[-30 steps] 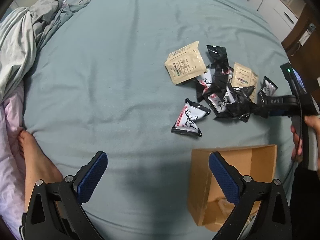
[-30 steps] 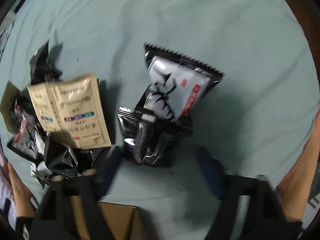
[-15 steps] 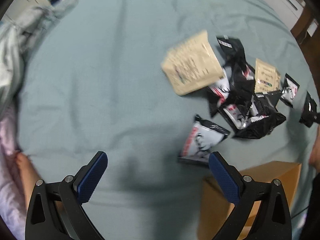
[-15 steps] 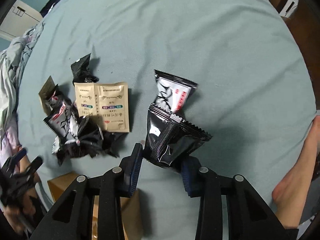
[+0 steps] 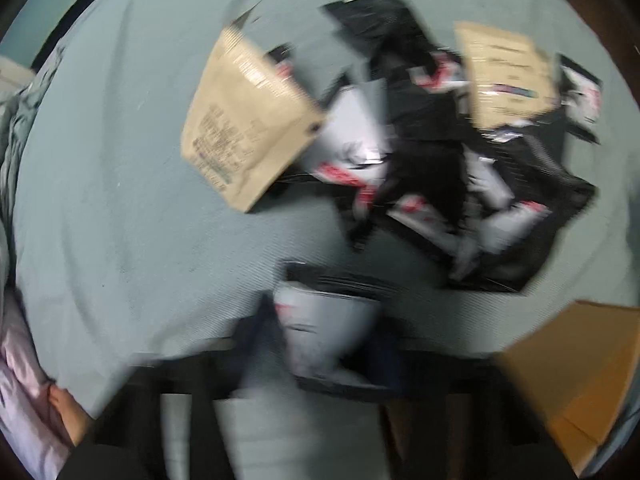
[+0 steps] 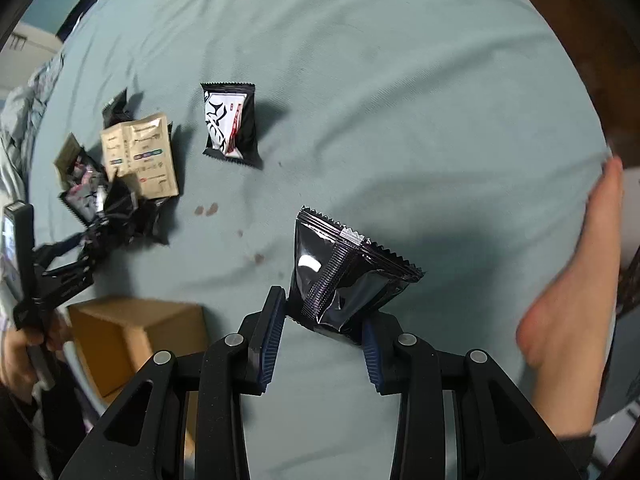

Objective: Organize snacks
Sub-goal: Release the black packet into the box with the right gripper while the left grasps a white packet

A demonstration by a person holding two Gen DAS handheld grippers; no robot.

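Right claw [image 6: 324, 330] clamped on a black snack packet [image 6: 344, 276], lifted above the bed [image 6: 360, 100]; the cardboard box [image 6: 132, 332] lies to its near left. Left claw [image 5: 320, 340], just closing, appears to pinch a white-faced packet [image 5: 324, 320] beside the snack pile [image 5: 460, 160], though blur obscures contact.

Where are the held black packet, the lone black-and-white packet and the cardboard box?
held black packet [image 6: 344, 280]: right wrist view, back seam.
lone black-and-white packet [image 6: 229, 124]: right wrist view, printed front.
cardboard box [image 6: 132, 326]: right wrist view, top face.

Right claw [image 6: 324, 340]: black angular linkage arms, silver round screws, dark blue ribbed pads [image 6: 269, 340].
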